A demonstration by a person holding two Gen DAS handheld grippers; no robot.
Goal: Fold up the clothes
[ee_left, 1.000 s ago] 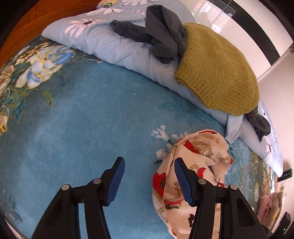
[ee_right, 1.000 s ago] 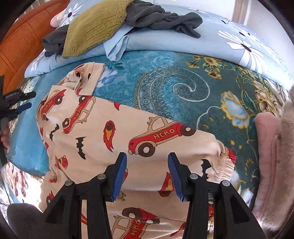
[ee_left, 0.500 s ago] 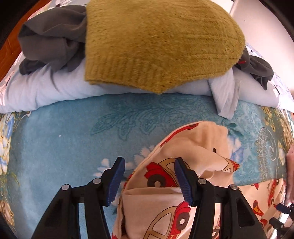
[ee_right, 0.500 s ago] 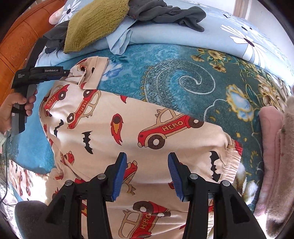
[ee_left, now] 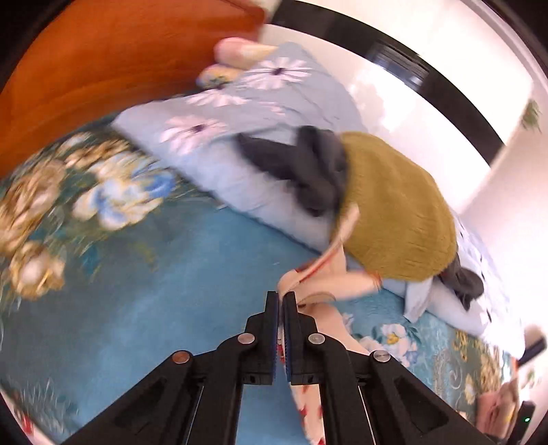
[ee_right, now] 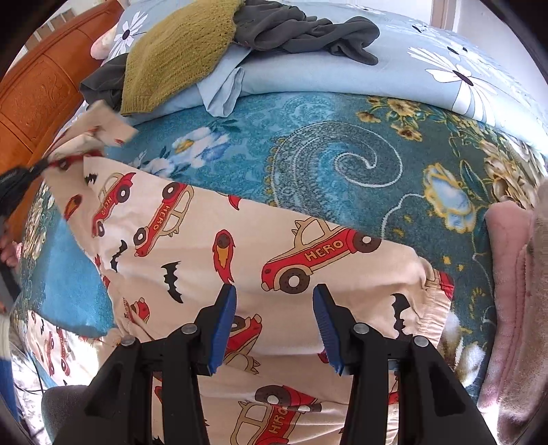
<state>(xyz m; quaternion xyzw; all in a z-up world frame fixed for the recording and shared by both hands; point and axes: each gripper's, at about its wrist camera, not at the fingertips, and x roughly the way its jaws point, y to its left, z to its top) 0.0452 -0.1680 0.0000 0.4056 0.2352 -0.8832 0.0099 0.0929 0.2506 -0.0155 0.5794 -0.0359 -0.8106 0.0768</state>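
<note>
Cream pyjama trousers (ee_right: 274, 239) printed with red cars lie spread on the blue flowered bedspread (ee_right: 342, 164). My left gripper (ee_left: 281, 297) is shut on the end of one trouser leg (ee_left: 328, 284), and the cloth rises, blurred, from its tips. In the right wrist view that gripper (ee_right: 20, 178) shows at the far left edge, holding the leg end (ee_right: 99, 133) up off the bed. My right gripper (ee_right: 273, 291) stands open just above the waist part of the trousers, with nothing pressed between its blue pads (ee_right: 224, 321).
An olive knitted sweater (ee_right: 178, 58) and a dark grey garment (ee_right: 301, 30) lie on a folded light-blue flowered quilt (ee_right: 445, 68) at the back. A pink towel (ee_right: 513, 274) sits at the right. A wooden headboard (ee_right: 34, 102) closes the left side.
The left gripper swung over the trouser leg end, closed on it and lifted it away from the bed. The right gripper stayed where it was, still open.
</note>
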